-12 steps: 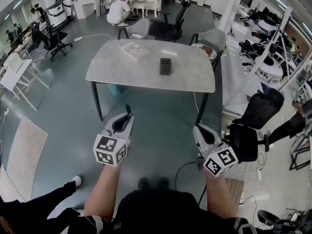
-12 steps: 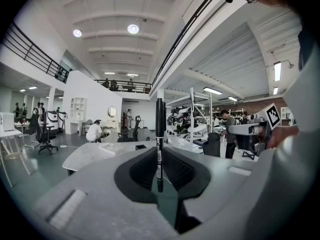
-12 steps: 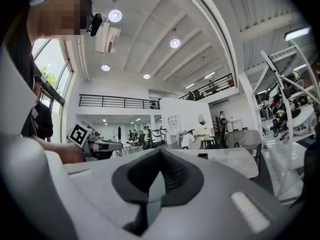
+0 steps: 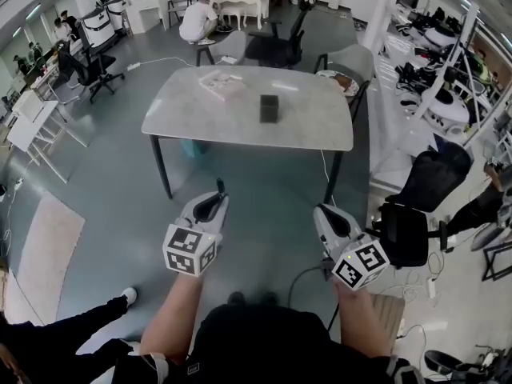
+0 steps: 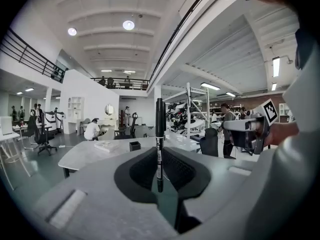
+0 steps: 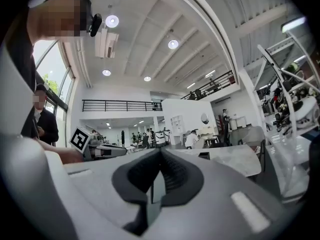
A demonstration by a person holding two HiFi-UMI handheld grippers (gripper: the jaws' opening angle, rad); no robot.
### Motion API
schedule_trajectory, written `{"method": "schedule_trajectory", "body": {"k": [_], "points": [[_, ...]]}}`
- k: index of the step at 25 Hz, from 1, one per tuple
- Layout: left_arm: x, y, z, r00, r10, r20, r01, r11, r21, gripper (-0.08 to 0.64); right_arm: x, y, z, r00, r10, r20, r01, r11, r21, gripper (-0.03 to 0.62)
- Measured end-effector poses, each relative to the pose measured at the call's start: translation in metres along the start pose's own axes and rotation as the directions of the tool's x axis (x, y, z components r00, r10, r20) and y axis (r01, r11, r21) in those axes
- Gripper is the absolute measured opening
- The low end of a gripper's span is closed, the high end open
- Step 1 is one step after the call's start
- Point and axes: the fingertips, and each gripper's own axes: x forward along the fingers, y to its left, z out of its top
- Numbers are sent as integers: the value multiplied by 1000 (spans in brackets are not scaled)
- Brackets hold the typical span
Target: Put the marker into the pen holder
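A black marker [image 5: 159, 139] stands upright between the jaws of my left gripper [image 5: 159, 156], which is shut on it; its tip pokes out above the gripper [image 4: 214, 202] as a thin black stick [image 4: 221, 186]. The pen holder [image 4: 269, 108], a small dark square cup, sits near the middle of the grey table [image 4: 184, 110], well ahead of both grippers, and shows small in the left gripper view [image 5: 134, 145]. My right gripper [image 6: 159, 159] is shut with nothing between its jaws, held low at the right [image 4: 328, 217].
A white book or box [image 4: 221, 84] lies on the table's far left part. Office chairs [image 4: 276, 46] stand behind the table and another [image 4: 416, 206] at the right. A person [image 4: 194, 18] crouches at the back. A seated person's leg [image 4: 72, 326] shows lower left.
Both grippers have drifted slightly forward toward the table; the marker stays held in the left one.
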Motion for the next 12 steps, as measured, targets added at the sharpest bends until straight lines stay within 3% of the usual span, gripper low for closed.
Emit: {"method": "schedule_trajectory", "body": {"k": [5,12], "points": [[10,-20,0,1000,5,11,-5,1000,-1,43,-15,-12,-6,999,35,13,-36,998,57,2],[24,-26,-2,1000,10,20,-10,1000,-14,43,-16,-22,-12,998,57,-9,-57,996,67,2]]}}
